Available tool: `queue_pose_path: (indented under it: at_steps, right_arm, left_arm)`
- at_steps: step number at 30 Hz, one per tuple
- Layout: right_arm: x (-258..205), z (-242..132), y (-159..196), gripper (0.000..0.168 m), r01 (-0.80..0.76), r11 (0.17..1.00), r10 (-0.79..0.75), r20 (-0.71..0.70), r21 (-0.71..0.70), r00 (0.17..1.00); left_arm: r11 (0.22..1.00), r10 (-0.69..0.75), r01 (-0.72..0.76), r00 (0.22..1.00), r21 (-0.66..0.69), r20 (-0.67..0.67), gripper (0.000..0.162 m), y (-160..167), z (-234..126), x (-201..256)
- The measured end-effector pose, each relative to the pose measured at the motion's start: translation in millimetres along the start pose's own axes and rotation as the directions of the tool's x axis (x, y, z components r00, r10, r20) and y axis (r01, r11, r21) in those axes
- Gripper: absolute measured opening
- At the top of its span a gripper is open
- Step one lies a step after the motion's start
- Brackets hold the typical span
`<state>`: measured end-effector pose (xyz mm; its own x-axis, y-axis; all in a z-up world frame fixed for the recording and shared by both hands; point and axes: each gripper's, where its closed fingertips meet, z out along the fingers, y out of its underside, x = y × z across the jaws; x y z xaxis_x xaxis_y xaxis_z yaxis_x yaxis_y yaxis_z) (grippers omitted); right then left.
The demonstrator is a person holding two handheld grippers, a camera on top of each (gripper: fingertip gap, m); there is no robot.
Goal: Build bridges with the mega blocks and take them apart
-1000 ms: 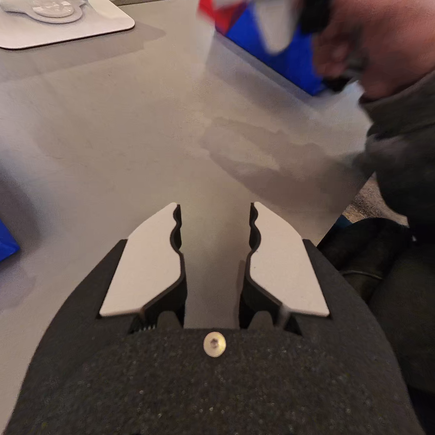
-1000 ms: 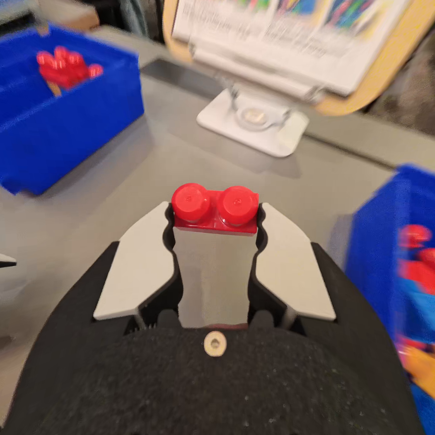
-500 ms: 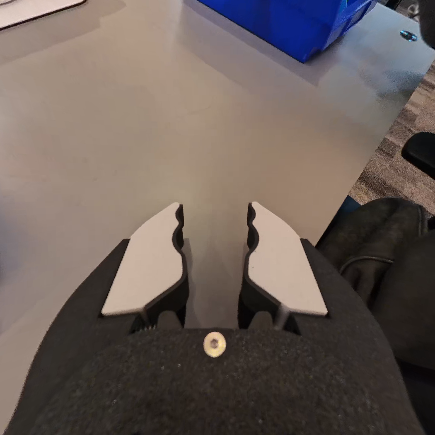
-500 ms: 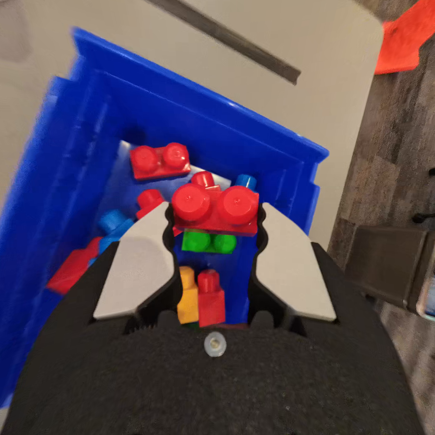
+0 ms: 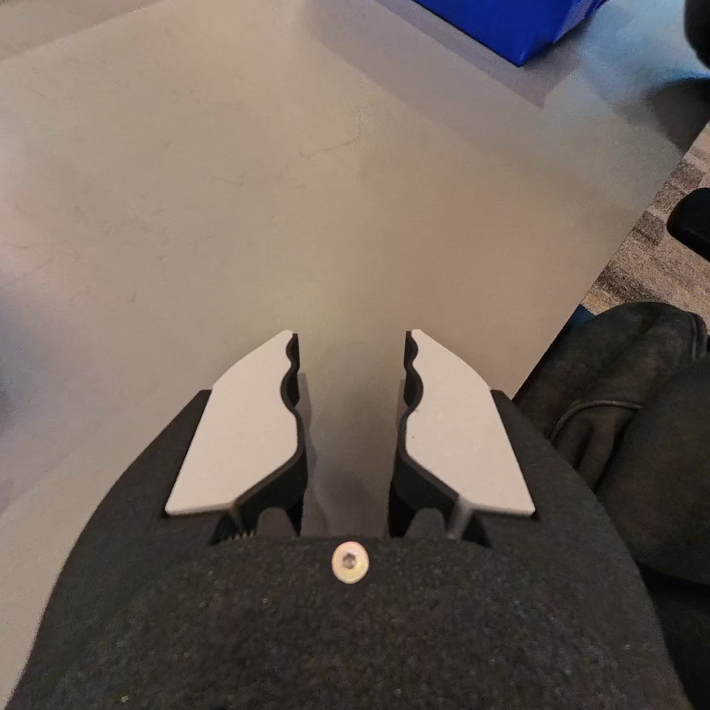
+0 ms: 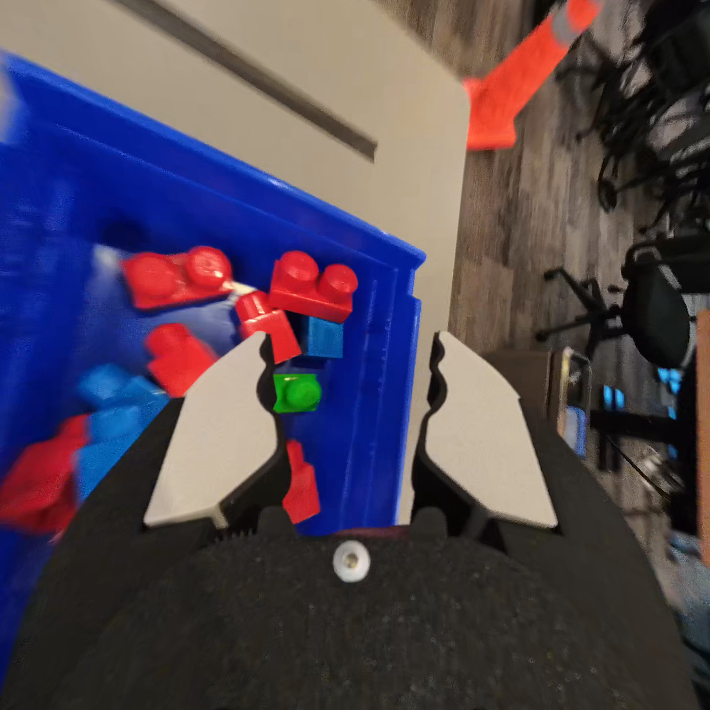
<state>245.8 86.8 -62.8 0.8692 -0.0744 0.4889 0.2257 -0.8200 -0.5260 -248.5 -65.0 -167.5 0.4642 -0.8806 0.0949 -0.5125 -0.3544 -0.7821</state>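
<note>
In the right wrist view my right gripper (image 6: 349, 338) is open and empty above a blue bin (image 6: 215, 199). A red two-stud block (image 6: 311, 290) lies in the bin's far right corner, on top of a blue block (image 6: 324, 338). Several other red, blue and green blocks lie around it, among them a red flat block (image 6: 176, 276) and a green block (image 6: 296, 392). In the left wrist view my left gripper (image 5: 349, 338) is open and empty, low over the bare grey table (image 5: 230, 192).
A corner of a blue bin (image 5: 511, 23) shows at the top right of the left wrist view. The table's edge (image 5: 614, 276) runs down the right, with dark clothing (image 5: 622, 403) beyond it. An orange cone (image 6: 511, 88) and office chairs (image 6: 653, 307) stand on the floor. One gripper's finger ends stand about 55 cm off the other's. From my right tips it is roughly 10 cm to the green block (image 6: 296, 392); from my left, 50 cm.
My right gripper swung from the table to over the bin, opened, and let go of the red two-stud block, which now lies in the bin. My left gripper stayed open and shifted slightly.
</note>
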Motion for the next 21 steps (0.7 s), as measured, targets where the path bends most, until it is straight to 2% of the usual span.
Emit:
queue_pose_path:
  at_steps: [2, 4, 7, 10, 11, 13, 14, 18, 21]
  right_arm:
    - [-25, -53, -9, 0.074, -0.047, 0.982, 0.028, 0.106, 0.182, 0.994]
    - [-79, -105, -9, 0.068, -0.098, 0.937, -0.007, 0.3, 0.335, 0.954]
    - [-184, -176, 9, 0.063, -0.209, 0.851, -0.155, 0.611, 0.481, 0.776]
    - [-264, -218, 36, 0.063, -0.341, 0.786, -0.24, 0.763, 0.516, 0.601]
    - [-280, -224, 43, 0.062, -0.393, 0.757, -0.242, 0.783, 0.521, 0.573]
    - [-295, -225, 55, 0.051, -0.508, 0.681, -0.192, 0.798, 0.528, 0.571]
    - [-303, -225, 62, 0.05, -0.539, 0.672, -0.175, 0.816, 0.508, 0.55]
    - [-305, -222, 73, 0.051, -0.585, 0.691, -0.124, 0.867, 0.425, 0.483]
    - [-302, -216, 74, 0.051, -0.583, 0.698, -0.114, 0.868, 0.416, 0.482]
  left_arm:
    - [1.0, 0.001, -0.001, 1.0, 0.006, 0.01, 0.052, -1, -1, -2]
    - [1.0, -0.001, 0.001, 1.0, 0.008, 0.019, 0.052, -1, 0, -4]
    - [1.0, -0.015, 0.014, 0.999, 0.011, 0.029, 0.052, -2, 2, -8]
    - [1.0, -0.021, 0.021, 0.999, 0.018, 0.039, 0.052, -5, 3, -12]
    - [1.0, -0.02, 0.019, 0.999, 0.022, 0.047, 0.052, -6, 3, -13]
    - [1.0, -0.016, 0.014, 0.998, 0.02, 0.061, 0.052, -6, 4, -17]
    - [1.0, -0.017, 0.016, 0.998, 0.018, 0.062, 0.052, -6, 4, -18]
    - [1.0, -0.019, 0.018, 0.999, 0.012, 0.03, 0.054, -4, 4, -14]
    - [1.0, 0.0, 0.001, 0.999, 0.015, -0.045, 0.057, -5, 3, -3]
